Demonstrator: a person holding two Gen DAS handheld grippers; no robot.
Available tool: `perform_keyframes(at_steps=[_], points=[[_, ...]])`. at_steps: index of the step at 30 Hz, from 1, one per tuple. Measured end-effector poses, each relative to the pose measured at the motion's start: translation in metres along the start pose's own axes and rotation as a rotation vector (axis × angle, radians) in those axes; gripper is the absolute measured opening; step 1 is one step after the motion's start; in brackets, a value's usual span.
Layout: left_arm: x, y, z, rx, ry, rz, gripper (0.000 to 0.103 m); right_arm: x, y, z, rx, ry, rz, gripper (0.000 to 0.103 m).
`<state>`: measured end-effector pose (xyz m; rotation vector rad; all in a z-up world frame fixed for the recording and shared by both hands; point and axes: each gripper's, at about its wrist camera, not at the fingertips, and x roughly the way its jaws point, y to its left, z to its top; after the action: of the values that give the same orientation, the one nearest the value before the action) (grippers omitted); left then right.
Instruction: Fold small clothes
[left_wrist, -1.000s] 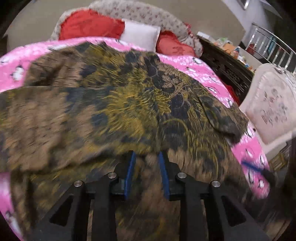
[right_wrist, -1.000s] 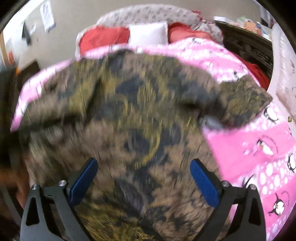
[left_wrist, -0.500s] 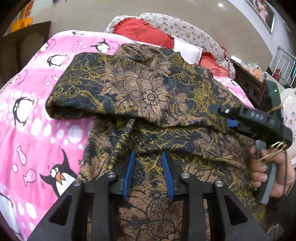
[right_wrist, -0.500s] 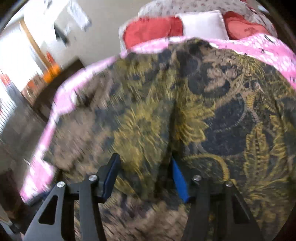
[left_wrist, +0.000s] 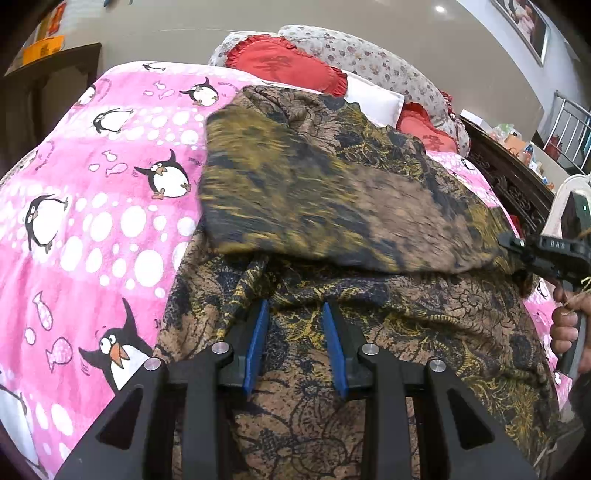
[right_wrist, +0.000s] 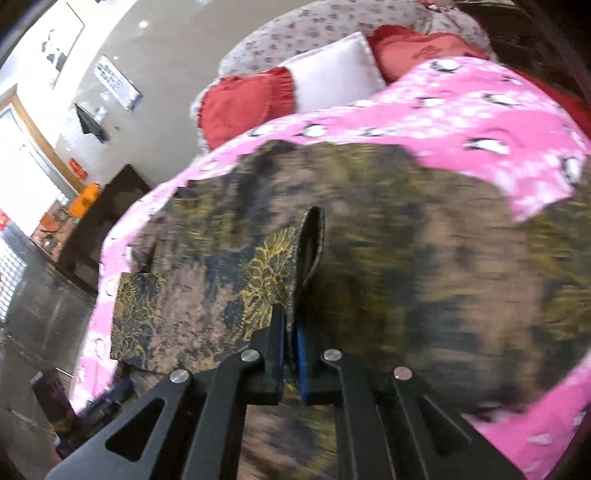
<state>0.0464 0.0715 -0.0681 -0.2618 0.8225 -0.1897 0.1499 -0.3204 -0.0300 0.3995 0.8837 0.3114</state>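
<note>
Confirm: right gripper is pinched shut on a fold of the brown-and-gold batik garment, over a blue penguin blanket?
Not quite. The right gripper is shut on the brown-and-gold batik garment, but the penguin blanket is pink, as the right wrist view shows.

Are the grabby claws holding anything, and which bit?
The right gripper has its jaws shut on a folded edge of the batik garment. The left gripper holds nothing; its jaws are open over the cloth.

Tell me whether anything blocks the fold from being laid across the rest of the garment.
Nothing visible does. The right tongs are shut on an edge of the batik garment, carrying a flap over its lower part. The left tongs sit part-open over the near fabric, under the flap's front edge. Only the pink penguin blanket lies around it.
</note>
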Motion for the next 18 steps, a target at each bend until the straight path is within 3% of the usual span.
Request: perform_keyframes(at_steps=[4,9,11,13,15,18], points=[[0.000,0.001,0.000,-0.009,0.001,-0.008,0.011,-0.007,-0.014,0.000,-0.011,0.023,-0.085,0.005],[-0.006,0.001,0.003,-0.020,0.010,0.000,0.011,0.011,-0.025,-0.006,-0.018,0.069,-0.128,0.006],[-0.020,-0.002,0.007,-0.014,-0.013,0.039,0.012,0.005,-0.023,-0.007,-0.002,0.045,-0.122,0.010],[-0.047,-0.005,0.016,-0.010,-0.117,0.083,0.012,-0.012,-0.020,-0.008,0.012,0.008,-0.102,0.027],[-0.062,-0.008,0.033,-0.013,-0.197,0.100,0.015,-0.041,-0.009,-0.008,-0.025,-0.083,-0.111,0.038],[-0.042,-0.024,0.077,0.036,-0.192,0.077,0.017,-0.062,0.007,-0.005,-0.090,-0.197,-0.105,0.041]])
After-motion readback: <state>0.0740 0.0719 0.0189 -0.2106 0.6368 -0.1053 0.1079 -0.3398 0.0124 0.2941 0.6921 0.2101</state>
